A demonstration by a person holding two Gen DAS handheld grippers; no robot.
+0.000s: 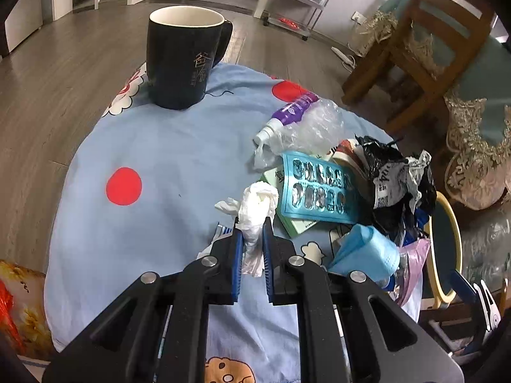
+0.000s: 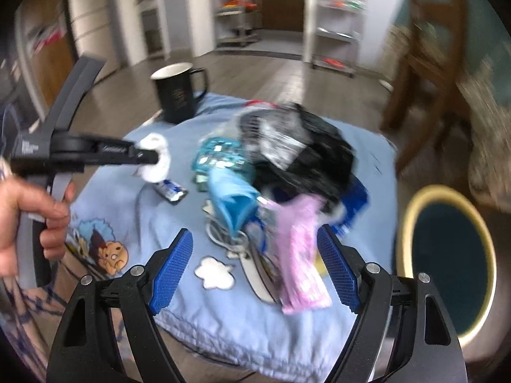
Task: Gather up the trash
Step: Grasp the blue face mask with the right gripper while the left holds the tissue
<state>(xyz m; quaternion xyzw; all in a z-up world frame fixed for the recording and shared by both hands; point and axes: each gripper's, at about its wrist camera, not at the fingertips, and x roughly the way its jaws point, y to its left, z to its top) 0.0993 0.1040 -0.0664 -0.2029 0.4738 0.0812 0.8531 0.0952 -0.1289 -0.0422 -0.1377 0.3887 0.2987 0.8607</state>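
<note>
My left gripper (image 1: 253, 223) is shut on a crumpled white tissue (image 1: 257, 210) and holds it just above the blue cloth-covered table (image 1: 159, 146); the tissue also shows in the right wrist view (image 2: 156, 156). A trash pile lies to its right: a blue blister pack (image 1: 319, 188), a black crumpled bag (image 1: 392, 175), a blue face mask (image 1: 367, 252), a clear plastic bag (image 1: 313, 127) and a purple tube (image 1: 293, 110). My right gripper (image 2: 255, 255) is open over the pile's near edge, with a pink wrapper (image 2: 300, 255) between its fingers.
A black mug (image 1: 183, 57) stands at the table's far side. A round bin with a yellow rim (image 2: 447, 261) stands on the floor right of the table. A wooden chair (image 1: 415, 51) is at the far right. A small blue-and-white wrapper (image 2: 171, 191) lies on the cloth.
</note>
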